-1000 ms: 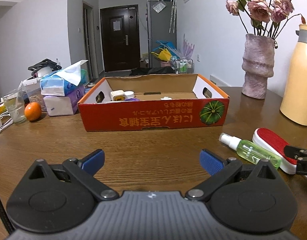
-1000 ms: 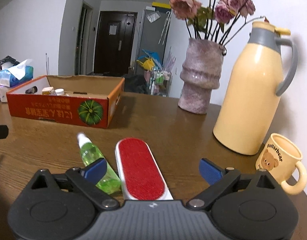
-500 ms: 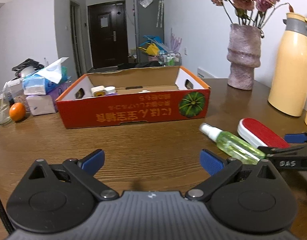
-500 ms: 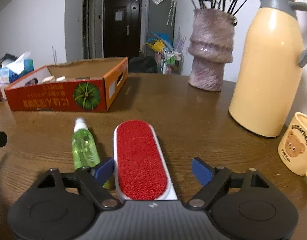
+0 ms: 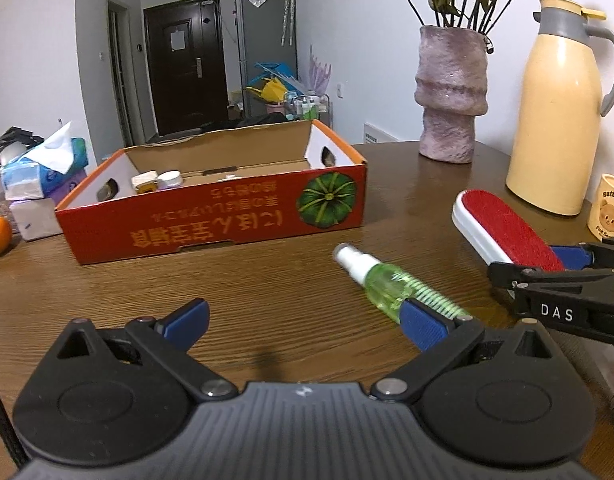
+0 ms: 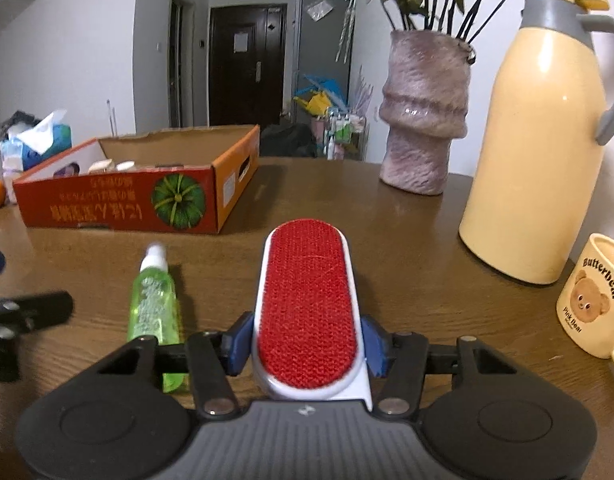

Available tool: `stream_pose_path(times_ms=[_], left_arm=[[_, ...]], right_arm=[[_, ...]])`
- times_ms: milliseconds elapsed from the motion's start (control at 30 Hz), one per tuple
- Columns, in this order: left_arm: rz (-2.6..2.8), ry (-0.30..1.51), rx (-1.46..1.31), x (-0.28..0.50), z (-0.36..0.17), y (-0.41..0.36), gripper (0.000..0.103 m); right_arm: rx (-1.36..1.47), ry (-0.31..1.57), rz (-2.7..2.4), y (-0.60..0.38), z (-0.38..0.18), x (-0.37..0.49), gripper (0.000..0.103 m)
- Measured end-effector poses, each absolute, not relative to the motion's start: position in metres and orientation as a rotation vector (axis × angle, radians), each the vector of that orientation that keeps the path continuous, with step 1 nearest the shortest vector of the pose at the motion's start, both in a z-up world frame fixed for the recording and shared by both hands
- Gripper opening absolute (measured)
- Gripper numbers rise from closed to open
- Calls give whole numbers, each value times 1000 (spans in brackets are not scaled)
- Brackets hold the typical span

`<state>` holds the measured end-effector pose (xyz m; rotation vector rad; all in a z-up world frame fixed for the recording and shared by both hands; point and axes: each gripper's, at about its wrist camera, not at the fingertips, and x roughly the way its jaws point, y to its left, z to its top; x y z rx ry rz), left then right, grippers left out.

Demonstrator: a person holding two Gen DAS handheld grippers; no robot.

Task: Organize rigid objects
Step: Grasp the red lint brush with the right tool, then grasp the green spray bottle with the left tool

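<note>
Brown wooden table [image 5: 267, 280]. Left wrist view: left gripper [image 5: 305, 320] jaws wide apart, nothing between; green plastic spray bottle [image 5: 387, 284] lying beside right pad. Right wrist view: right gripper [image 6: 307, 344] closing, blue pads touching red-faced white lint brush [image 6: 307, 304] flat on table.
</note>
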<state>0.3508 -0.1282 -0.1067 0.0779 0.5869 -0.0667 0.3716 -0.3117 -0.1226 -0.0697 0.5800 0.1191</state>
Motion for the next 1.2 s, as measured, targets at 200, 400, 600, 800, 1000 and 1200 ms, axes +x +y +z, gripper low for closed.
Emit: stream_pose_path(times_ms=[200, 400, 600, 800, 1000, 1200], left_arm=[[-52, 612, 54, 363, -108, -147, 103], [-34, 641, 36, 375, -111, -166, 103], [5, 658, 59, 385, -117, -186, 103], [79, 655, 86, 390, -121, -196, 103], [105, 677, 83, 393, -124, -202, 103], [90, 723, 32, 396, -128, -199, 95]], right_arm=[[-63, 532, 96, -316, -112, 365, 55], [-49, 492, 51, -326, -102, 361, 55], [-18, 491, 22, -336, -100, 363, 55], [-10, 504, 10, -337, -103, 368, 55], [-2, 506, 3, -336, -105, 370, 55], [4, 511, -12, -335, -107, 371, 55]])
